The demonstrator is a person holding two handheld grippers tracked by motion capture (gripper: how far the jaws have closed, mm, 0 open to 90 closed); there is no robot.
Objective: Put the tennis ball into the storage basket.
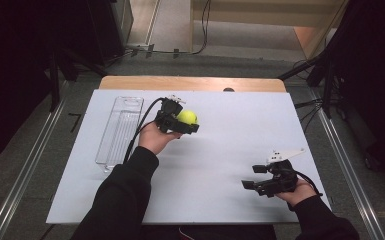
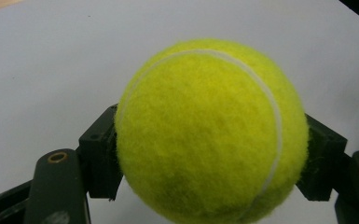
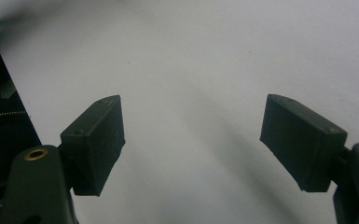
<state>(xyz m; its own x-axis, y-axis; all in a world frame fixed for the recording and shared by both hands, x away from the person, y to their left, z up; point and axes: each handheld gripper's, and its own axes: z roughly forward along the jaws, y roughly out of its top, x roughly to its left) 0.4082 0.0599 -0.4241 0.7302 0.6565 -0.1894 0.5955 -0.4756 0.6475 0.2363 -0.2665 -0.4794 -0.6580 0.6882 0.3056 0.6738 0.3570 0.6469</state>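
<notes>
A yellow-green tennis ball [image 1: 187, 117] is clamped between the jaws of my left gripper [image 1: 183, 121], held over the white table sheet left of centre. In the left gripper view the ball [image 2: 210, 130] bulges between the two black pads [image 2: 100, 158], which press on its sides. My right gripper [image 1: 254, 177] rests low at the right front of the sheet, open, with nothing between its jaws. The right gripper view looks past its own spread pads [image 3: 95, 142] at bare white surface, the gripper [image 3: 192, 144] holding nothing.
A clear plastic rectangular tray [image 1: 119, 131] lies along the left side of the white sheet [image 1: 220, 150], just left of the left hand. A wooden table edge [image 1: 190, 82] shows at the back. Dark stands and cables surround the table.
</notes>
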